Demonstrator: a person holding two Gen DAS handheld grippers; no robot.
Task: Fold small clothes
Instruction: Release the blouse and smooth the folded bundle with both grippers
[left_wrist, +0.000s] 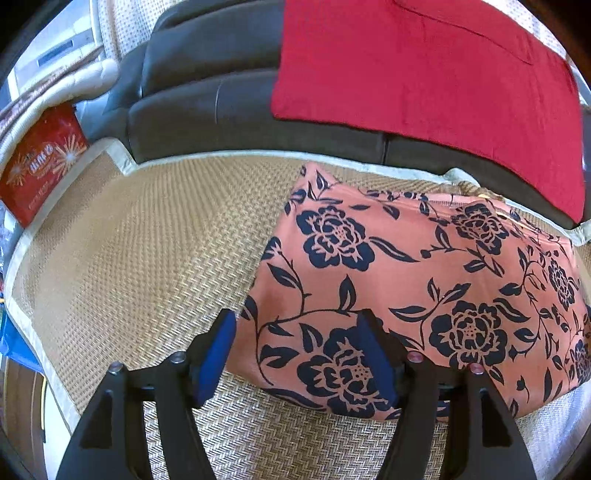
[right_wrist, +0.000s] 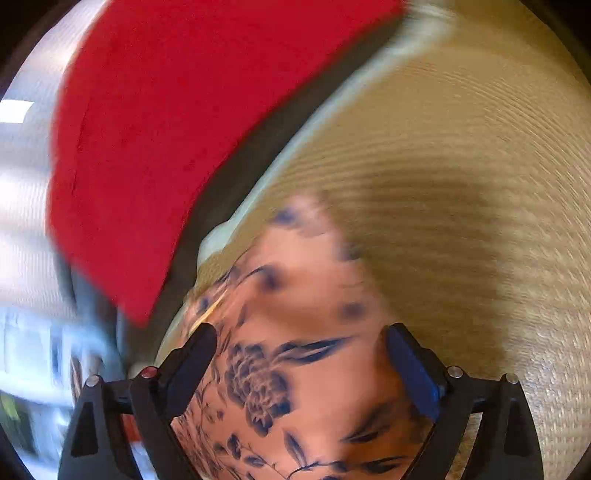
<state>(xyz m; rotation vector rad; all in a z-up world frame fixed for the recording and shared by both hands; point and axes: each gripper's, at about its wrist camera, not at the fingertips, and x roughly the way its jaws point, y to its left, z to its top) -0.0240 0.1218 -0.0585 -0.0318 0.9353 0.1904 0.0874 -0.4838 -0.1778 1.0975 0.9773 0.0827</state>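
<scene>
A salmon-pink garment with a dark navy flower print (left_wrist: 413, 280) lies folded on a woven straw mat (left_wrist: 140, 258). My left gripper (left_wrist: 299, 332) is open, its blue-padded fingers straddling the garment's near left corner just above it. In the blurred right wrist view the same garment (right_wrist: 295, 387) fills the space between the fingers of my right gripper (right_wrist: 299, 343), which is open and close over the cloth. Neither gripper holds anything.
A red cloth (left_wrist: 424, 70) is draped over a dark grey sofa (left_wrist: 207, 99) behind the mat; it also shows in the right wrist view (right_wrist: 166, 129). A red printed box (left_wrist: 40, 162) stands at the mat's far left. The mat has a pale fabric border (left_wrist: 22, 295).
</scene>
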